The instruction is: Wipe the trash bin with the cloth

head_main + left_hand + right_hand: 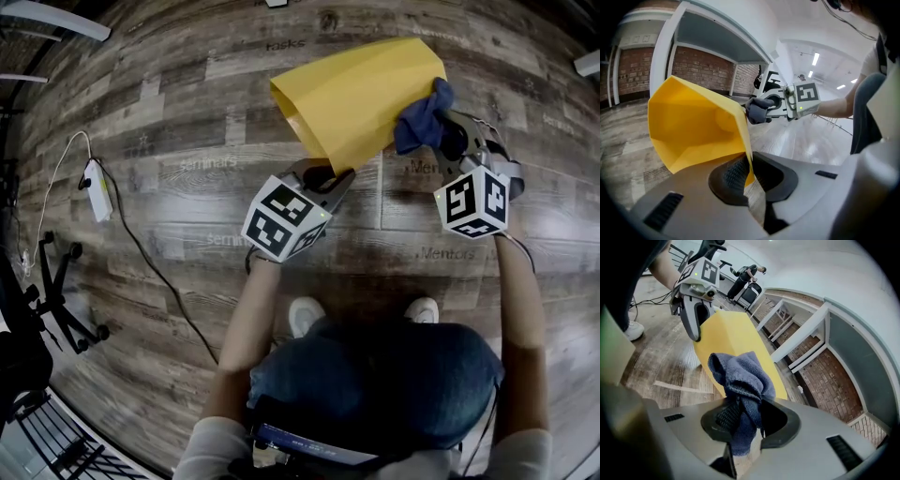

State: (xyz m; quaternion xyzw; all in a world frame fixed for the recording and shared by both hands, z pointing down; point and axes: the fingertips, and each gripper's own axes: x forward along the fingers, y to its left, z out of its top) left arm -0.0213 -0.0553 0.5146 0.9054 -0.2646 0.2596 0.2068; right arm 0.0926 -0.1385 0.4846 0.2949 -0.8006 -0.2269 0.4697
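The yellow trash bin (361, 98) is held tipped above the wooden floor, its mouth toward the left. My left gripper (328, 173) is shut on the bin's rim wall; in the left gripper view the thin yellow edge (746, 154) runs between the pads of my left gripper (749, 176). My right gripper (450, 131) is shut on a bunched dark blue cloth (422, 117), which rests against the bin's outer right side. In the right gripper view the cloth (740, 380) hangs from my right gripper (743, 420), with the bin (736, 338) just behind it.
A white power adapter (97, 187) with its cable lies on the floor at left. A black chair base (56, 291) stands at the lower left. The person's white shoes (305, 314) are below the grippers. A white table frame (670, 42) stands beyond the bin.
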